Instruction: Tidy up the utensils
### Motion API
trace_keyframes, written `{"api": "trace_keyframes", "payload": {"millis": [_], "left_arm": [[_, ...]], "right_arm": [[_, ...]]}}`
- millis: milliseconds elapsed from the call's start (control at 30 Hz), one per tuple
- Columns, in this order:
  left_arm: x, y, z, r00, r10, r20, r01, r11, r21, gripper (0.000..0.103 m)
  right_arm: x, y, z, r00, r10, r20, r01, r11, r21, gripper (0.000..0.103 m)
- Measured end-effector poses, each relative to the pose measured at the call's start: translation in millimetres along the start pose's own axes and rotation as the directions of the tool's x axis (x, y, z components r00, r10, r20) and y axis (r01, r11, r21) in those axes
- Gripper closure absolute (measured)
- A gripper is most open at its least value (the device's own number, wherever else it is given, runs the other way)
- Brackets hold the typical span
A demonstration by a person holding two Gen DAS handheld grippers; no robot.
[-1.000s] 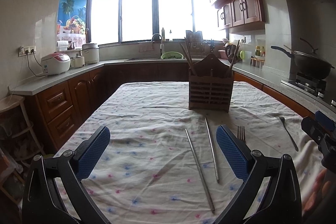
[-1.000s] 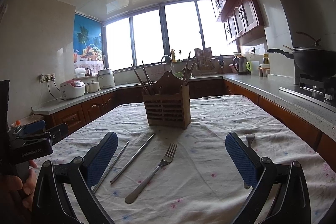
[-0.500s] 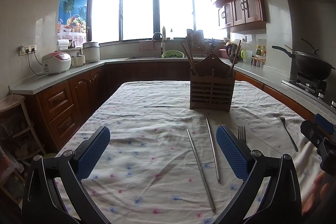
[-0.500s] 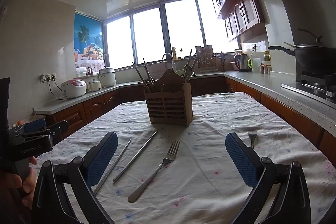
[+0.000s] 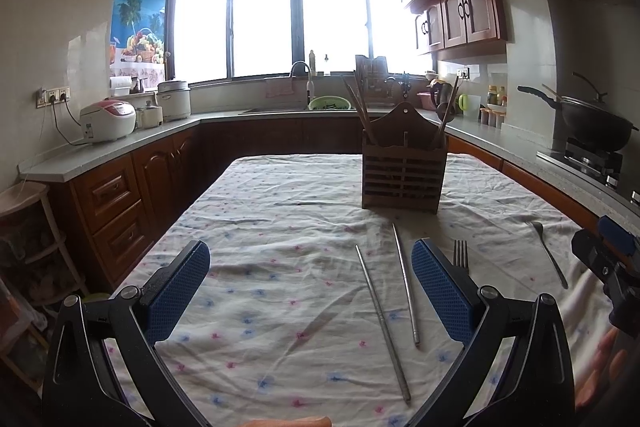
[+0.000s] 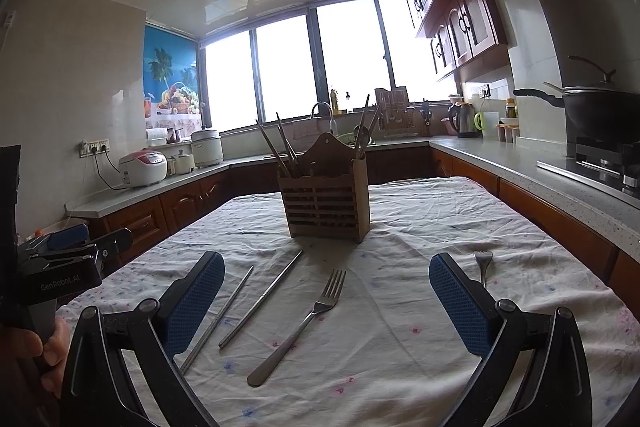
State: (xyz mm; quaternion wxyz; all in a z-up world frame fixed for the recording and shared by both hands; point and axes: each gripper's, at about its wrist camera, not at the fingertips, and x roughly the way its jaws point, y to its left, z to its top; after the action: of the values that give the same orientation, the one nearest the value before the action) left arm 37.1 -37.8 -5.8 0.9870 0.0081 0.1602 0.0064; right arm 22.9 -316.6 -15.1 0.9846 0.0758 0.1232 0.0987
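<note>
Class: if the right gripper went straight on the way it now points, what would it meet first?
Probably the fork lying on the tablecloth between the right gripper's open jaws; beyond it stands the wooden utensil holder. Depth is uncertain.

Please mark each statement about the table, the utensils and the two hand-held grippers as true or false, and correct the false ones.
1. Two metal chopsticks lie flat on the tablecloth. True.
2. The left hand-held gripper holds a chopstick. False: it is open and empty.
3. The wooden utensil holder stands upright, with utensils in it. True.
4. The fork is inside the holder. False: it lies on the cloth.
5. The right hand-held gripper is open. True.
</note>
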Motion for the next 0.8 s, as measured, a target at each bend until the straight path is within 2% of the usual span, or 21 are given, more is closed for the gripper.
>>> {"api": "trace_keyframes", "payload": {"millis": [800], "left_arm": [[-2.5, -2.5, 2.3, 1.0, -0.004, 0.017, 0.004, 1.0, 0.011, 0.0]], "right_arm": [[-0.3, 4.0, 2.1, 1.0, 0.005, 0.008, -0.005, 1.0, 0.006, 0.0]]}}
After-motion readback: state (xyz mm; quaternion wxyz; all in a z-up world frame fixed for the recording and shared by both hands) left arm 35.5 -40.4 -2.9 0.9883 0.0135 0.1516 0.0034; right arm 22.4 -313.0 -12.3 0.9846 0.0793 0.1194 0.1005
